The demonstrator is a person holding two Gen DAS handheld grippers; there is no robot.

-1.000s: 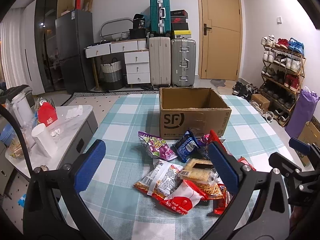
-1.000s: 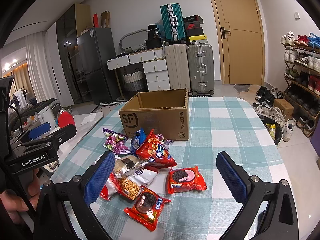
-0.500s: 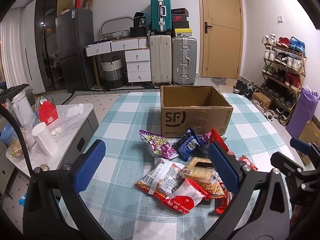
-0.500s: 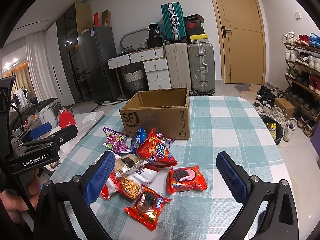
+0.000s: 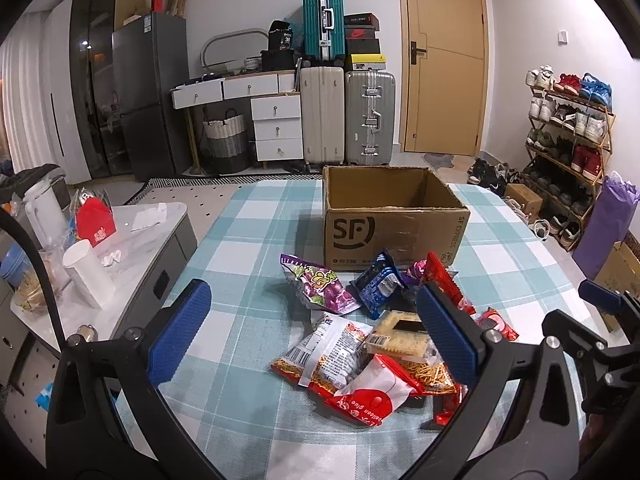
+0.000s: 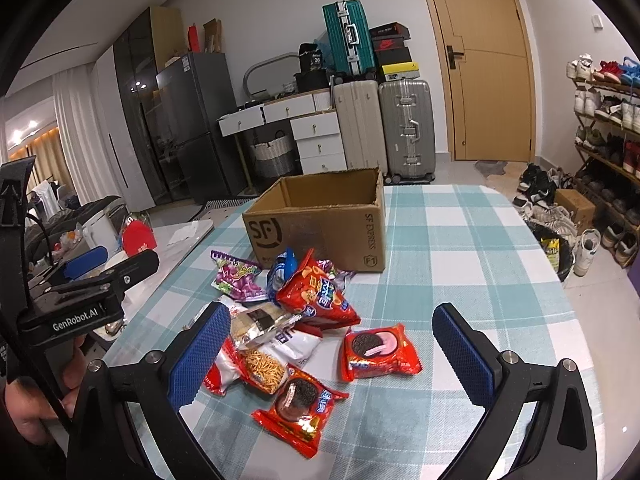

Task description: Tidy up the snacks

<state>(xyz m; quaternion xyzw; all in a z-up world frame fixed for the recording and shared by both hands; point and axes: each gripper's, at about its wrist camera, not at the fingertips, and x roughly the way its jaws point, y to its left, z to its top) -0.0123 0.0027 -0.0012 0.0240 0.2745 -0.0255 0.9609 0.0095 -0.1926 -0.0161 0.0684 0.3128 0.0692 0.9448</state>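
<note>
An open, empty cardboard SF box (image 5: 394,224) (image 6: 320,220) stands on the checked tablecloth (image 5: 248,240). A pile of snack packets lies in front of it: a purple bag (image 5: 320,286) (image 6: 236,276), a blue packet (image 5: 378,284), a red chip bag (image 6: 320,294), two red Oreo packs (image 6: 378,350) (image 6: 300,400), a noodle snack bag (image 5: 324,354). My left gripper (image 5: 310,332) is open and empty above the pile's left side. My right gripper (image 6: 330,354) is open and empty above the pile's near side.
A grey side table (image 5: 132,248) with a white cup (image 5: 90,274), a jug and a red box stands to the left. Suitcases (image 5: 348,116) and drawers line the far wall. A shoe rack (image 5: 568,136) stands to the right. The left gripper (image 6: 86,284) shows in the right wrist view.
Both views have drifted very slightly; the box and snacks sit a touch lower and to the right in frame. Both grippers stay open and nothing has been taken hold of.
</note>
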